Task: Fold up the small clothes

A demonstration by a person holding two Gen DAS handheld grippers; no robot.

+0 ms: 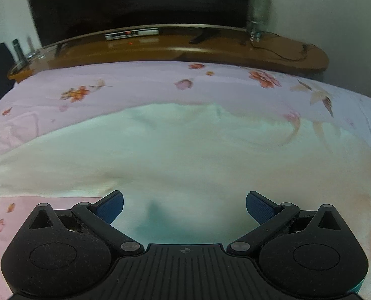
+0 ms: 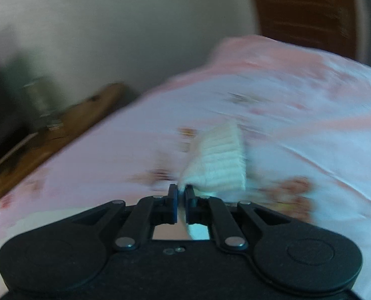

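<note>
The right gripper (image 2: 181, 191) is pinching a ribbed white cuff (image 2: 220, 160), which is sticking out ahead of its tips over the bed (image 2: 310, 95). The left gripper (image 1: 184, 206) is hanging wide open over the white garment (image 1: 185, 150) spreading beneath and ahead.

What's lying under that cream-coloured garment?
The cream garment lies on a pink flowered bedsheet, which shows all around it. Whatever is directly beneath the cloth is covered, so I cannot tell.

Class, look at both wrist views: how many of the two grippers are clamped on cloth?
1. The right gripper is shut on the cream ribbed cuff; the left gripper hangs open over the cream garment, holding nothing.
</note>
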